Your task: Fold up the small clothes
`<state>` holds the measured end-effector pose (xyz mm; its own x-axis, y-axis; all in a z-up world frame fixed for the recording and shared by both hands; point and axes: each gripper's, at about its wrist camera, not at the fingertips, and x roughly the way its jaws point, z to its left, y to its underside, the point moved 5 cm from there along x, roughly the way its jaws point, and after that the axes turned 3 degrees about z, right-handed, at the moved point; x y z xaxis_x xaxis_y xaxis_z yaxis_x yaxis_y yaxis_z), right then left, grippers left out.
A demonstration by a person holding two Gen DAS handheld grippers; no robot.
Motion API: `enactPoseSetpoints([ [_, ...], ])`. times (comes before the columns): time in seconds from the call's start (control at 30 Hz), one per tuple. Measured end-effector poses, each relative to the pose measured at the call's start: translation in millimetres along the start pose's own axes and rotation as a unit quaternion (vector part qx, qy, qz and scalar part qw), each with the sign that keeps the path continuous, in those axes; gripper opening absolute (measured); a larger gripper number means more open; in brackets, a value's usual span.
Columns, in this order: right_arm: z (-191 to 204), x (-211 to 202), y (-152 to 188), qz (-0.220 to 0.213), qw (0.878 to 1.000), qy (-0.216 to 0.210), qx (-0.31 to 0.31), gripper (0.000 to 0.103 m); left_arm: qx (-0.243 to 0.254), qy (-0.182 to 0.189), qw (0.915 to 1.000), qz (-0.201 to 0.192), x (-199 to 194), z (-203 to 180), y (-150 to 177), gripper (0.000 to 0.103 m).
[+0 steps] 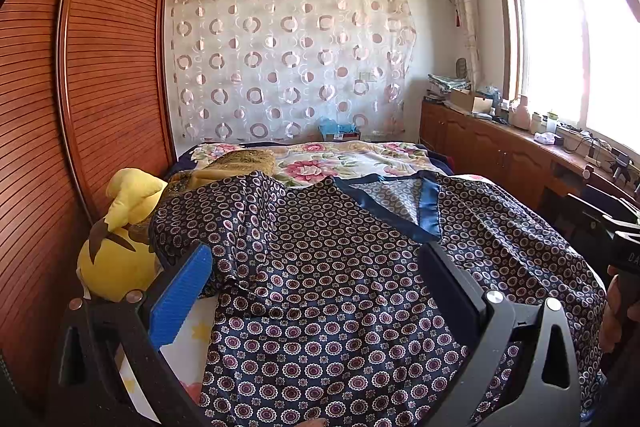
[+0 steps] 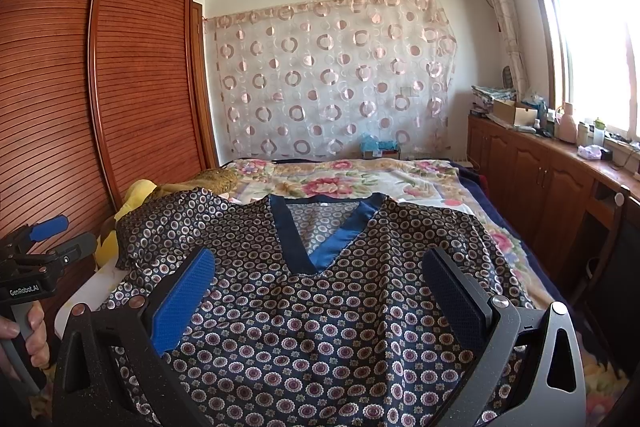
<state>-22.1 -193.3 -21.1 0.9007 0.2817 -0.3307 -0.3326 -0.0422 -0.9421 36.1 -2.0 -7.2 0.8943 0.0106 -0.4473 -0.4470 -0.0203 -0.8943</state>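
A dark patterned top (image 1: pixel 340 267) with a blue V-neck band (image 2: pixel 320 239) is spread across the bed (image 2: pixel 400 183), filling the lower half of both views, its left sleeve bunched toward the yellow plush toy (image 1: pixel 120 251) at the left edge beside the slatted wardrobe (image 1: pixel 80 87). The left gripper (image 1: pixel 316 267) and the right gripper (image 2: pixel 320 275) are each held wide open above the cloth, with nothing gripped between the blue pads (image 2: pixel 180 303). Free bed surface is seen beyond the collar in the centre, while the wooden cabinets (image 2: pixel 540 179) close off the right edge.
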Motion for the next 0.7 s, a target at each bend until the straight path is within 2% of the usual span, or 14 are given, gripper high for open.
enactPoseSetpoints([
  [0.7, 0.8, 2.3, -1.7, 0.0, 1.0, -0.001, -0.002, 0.103, 0.0, 0.0, 1.0, 0.002, 0.3, -1.1, 0.6, 0.103],
])
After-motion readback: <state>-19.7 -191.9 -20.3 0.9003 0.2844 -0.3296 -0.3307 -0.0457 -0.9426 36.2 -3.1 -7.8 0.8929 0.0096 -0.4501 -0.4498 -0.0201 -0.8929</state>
